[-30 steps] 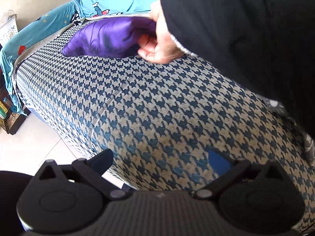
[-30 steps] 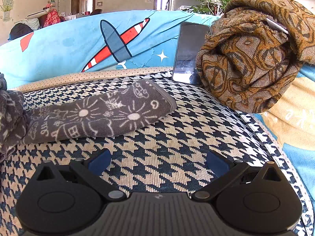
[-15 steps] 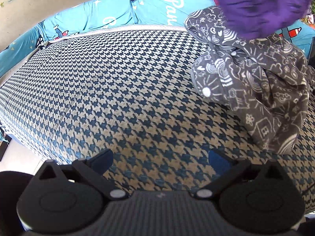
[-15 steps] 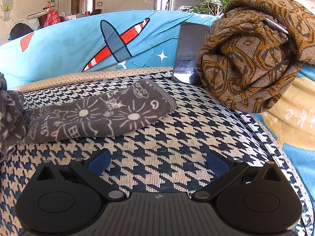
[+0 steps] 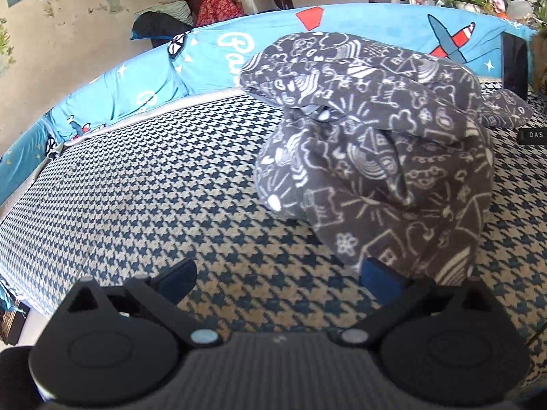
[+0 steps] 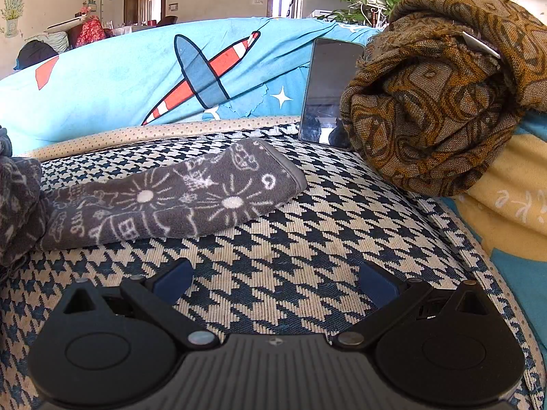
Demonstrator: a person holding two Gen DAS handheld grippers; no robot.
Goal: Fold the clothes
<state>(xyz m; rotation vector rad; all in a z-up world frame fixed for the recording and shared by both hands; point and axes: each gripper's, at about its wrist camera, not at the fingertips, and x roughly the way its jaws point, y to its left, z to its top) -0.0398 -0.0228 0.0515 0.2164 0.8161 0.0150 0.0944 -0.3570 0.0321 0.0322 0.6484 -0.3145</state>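
A grey garment with white doodle print [image 5: 372,157] lies crumpled in a heap on the houndstooth cushion [image 5: 154,184]. My left gripper [image 5: 278,276] is open and empty, low over the cushion, its right fingertip just at the heap's near edge. In the right wrist view one sleeve of the garment [image 6: 177,194] stretches flat across the cushion [image 6: 307,239]; the bunched body is at the left edge. My right gripper [image 6: 275,280] is open and empty, resting low in front of the sleeve.
A rolled brown patterned blanket [image 6: 441,102] sits at the right. A dark phone [image 6: 328,92] leans against the blue airplane-print backrest [image 6: 154,78]. The cushion's left edge drops to the floor [image 5: 13,324].
My left gripper has swung from the cushion's edge to face the crumpled garment, now close. The purple-gloved hand has left the view. My right gripper has not moved.
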